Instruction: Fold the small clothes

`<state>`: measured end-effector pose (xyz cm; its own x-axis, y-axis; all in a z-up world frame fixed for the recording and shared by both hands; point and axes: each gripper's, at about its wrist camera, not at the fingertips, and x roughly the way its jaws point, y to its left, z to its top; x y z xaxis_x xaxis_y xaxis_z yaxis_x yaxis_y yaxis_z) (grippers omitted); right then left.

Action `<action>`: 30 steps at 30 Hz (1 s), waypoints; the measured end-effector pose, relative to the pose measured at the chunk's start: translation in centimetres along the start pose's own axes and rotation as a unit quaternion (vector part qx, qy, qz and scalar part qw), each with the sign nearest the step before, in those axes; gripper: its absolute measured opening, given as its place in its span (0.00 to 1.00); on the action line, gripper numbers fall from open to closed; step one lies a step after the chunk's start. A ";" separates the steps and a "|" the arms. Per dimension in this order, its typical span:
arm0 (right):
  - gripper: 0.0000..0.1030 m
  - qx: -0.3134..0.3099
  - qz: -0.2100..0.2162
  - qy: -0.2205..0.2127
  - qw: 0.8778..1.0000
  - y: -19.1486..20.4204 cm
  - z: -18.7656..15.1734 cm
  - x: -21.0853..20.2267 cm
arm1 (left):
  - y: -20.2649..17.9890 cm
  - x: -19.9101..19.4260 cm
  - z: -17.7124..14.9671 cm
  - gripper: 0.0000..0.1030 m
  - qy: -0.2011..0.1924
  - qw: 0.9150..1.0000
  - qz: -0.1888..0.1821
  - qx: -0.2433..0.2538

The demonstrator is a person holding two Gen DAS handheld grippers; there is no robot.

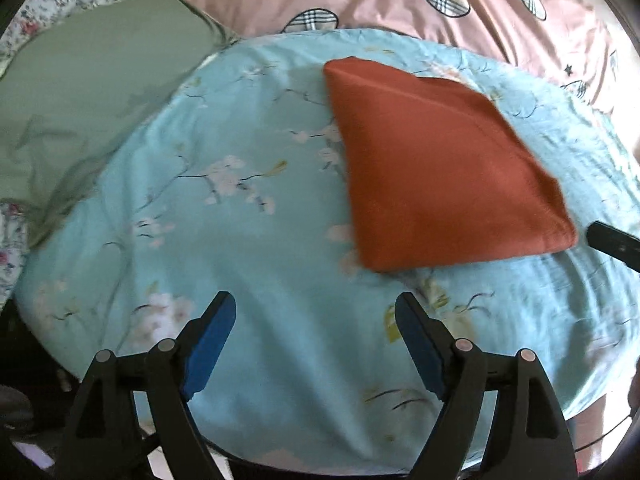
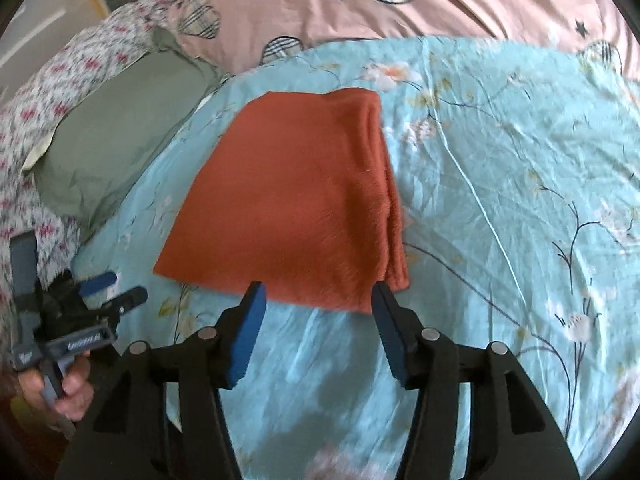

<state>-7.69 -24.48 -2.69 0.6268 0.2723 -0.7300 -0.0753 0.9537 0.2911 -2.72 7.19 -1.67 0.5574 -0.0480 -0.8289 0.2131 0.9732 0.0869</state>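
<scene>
A rust-orange fleece garment point(image 1: 440, 168) lies folded into a flat, roughly square packet on the light-blue flowered sheet point(image 1: 240, 240). My left gripper point(image 1: 314, 300) hovers open over bare sheet, short of the packet and to its left, with nothing between its blue pads. In the right wrist view the folded garment point(image 2: 288, 200) has its thick folded edge on the right. My right gripper point(image 2: 318, 288) stands open at its near edge; the pads flank the hem without pressing it. A hand point(image 2: 72, 392) holds the left gripper point(image 2: 112, 288) at the lower left.
A sage-green pillow point(image 1: 92, 96) lies left of the blue sheet. Behind is a pink quilt point(image 1: 360, 0) with plaid hearts and stars. White bedding with pink flowers point(image 2: 48, 92) runs along the far left. A right gripper finger point(image 1: 612, 240) shows at the garment's right corner.
</scene>
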 end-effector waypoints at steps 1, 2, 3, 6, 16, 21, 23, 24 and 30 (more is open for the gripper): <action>0.61 -0.006 -0.004 0.002 1.000 0.3 -0.3 -0.1 | 0.0 -0.1 -0.1 0.81 -0.001 1.000 0.007 0.003; 0.61 -0.010 -0.005 0.004 1.000 0.4 -0.5 -0.1 | 0.2 -0.3 -0.4 0.81 -0.003 1.000 0.016 0.005; 0.61 -0.013 -0.006 0.007 1.000 0.6 -0.7 0.0 | 0.3 -0.5 -0.7 0.81 -0.004 1.000 0.024 0.005; 0.62 -0.013 -0.006 0.017 1.000 0.7 -1.0 0.0 | 0.8 -1.1 -0.9 0.82 -0.004 0.999 0.041 0.002; 0.72 -0.011 -0.009 0.009 1.000 1.3 -0.6 -0.5 | 0.0 -4.3 0.6 0.93 -0.059 0.993 0.103 0.026; 0.73 -0.010 -0.007 0.011 1.000 1.5 -0.3 0.0 | -0.7 -3.0 1.5 0.93 -0.051 0.994 0.092 0.029; 0.77 -0.015 -0.007 0.015 1.000 1.7 -0.2 0.3 | -1.0 -2.3 1.8 0.93 -0.043 0.995 0.084 0.030; 0.77 -0.018 -0.007 0.017 1.000 1.8 -0.2 0.4 | -1.1 -1.8 2.0 0.93 -0.036 0.996 0.082 0.032; 0.83 -0.031 -0.010 0.015 0.999 2.0 0.7 0.8 | -1.1 0.3 3.2 0.94 -0.006 0.996 0.089 0.031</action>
<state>-6.83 -22.46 -2.24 0.6045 0.2560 -0.7544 -0.1107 0.9648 0.2386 -0.20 5.38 -0.22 0.6004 0.1209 -0.7905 0.1593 0.9506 0.2664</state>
